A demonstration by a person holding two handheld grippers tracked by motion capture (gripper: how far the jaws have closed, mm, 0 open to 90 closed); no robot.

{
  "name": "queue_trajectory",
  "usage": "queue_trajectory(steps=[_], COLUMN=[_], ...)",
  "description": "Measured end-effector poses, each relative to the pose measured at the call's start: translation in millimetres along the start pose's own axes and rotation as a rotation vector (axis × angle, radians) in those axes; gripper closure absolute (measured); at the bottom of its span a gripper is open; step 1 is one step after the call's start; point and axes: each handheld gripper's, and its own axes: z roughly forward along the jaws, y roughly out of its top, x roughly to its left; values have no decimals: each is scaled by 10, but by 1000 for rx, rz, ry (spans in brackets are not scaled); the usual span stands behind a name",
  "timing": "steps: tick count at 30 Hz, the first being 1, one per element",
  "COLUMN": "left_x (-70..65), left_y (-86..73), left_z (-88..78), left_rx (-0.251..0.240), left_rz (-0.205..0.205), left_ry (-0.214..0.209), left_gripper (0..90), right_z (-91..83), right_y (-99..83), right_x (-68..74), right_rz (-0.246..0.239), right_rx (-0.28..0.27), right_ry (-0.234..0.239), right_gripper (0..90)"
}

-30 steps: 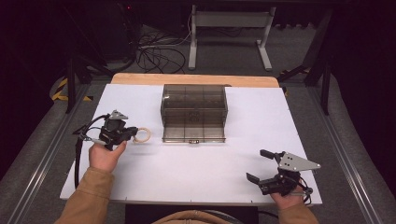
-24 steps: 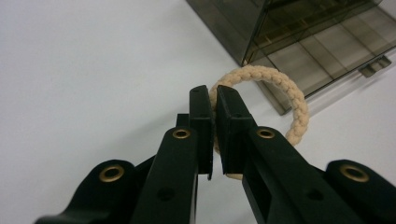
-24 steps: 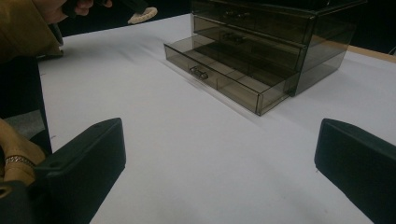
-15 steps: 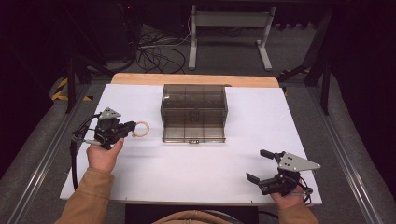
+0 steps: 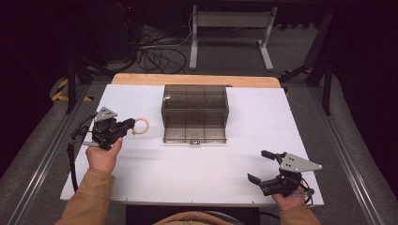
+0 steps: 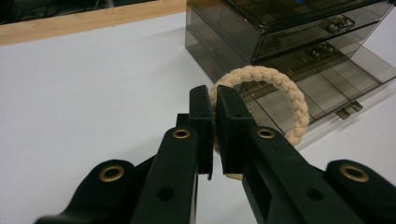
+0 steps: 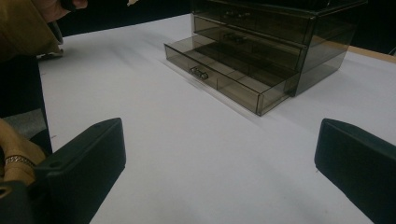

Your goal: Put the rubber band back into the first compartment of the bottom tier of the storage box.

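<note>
- Braided ring [image 6: 280,100] sits pinched by its near edge in the left tool [image 6: 214,122], lifted off the white bench [image 5: 141,164], just left of the smoky drawer box [image 5: 195,110].
- Likely goal: the pulled-out bottom drawer [image 7: 233,77]. Carry it level, above a compartment, before releasing.
- Right tool [image 5: 268,169] rests spread wide, grasping nothing; it could steady the box.

Tan sleeves, black left gripper [image 5: 130,126] with brass-ringed jaws, grey three-cornered plates, black cable, possibly a bracelet

No readable text, label, brand, number or sign shows anywhere.
</note>
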Motion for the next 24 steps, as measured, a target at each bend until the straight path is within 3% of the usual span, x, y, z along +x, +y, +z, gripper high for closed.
queue_trajectory(steps=[10, 24], left_x=[-18, -182], left_y=[24, 160], left_z=[-23, 67], left_rx=[-19, -27], left_rz=[-12, 28], left_ry=[-11, -33], left_gripper=[856, 855], right_z=[1, 9], right_y=[1, 2], right_x=[4, 7], right_rz=[-1, 1], right_rx=[0, -1], right_ry=[0, 3], right_gripper=[23, 23])
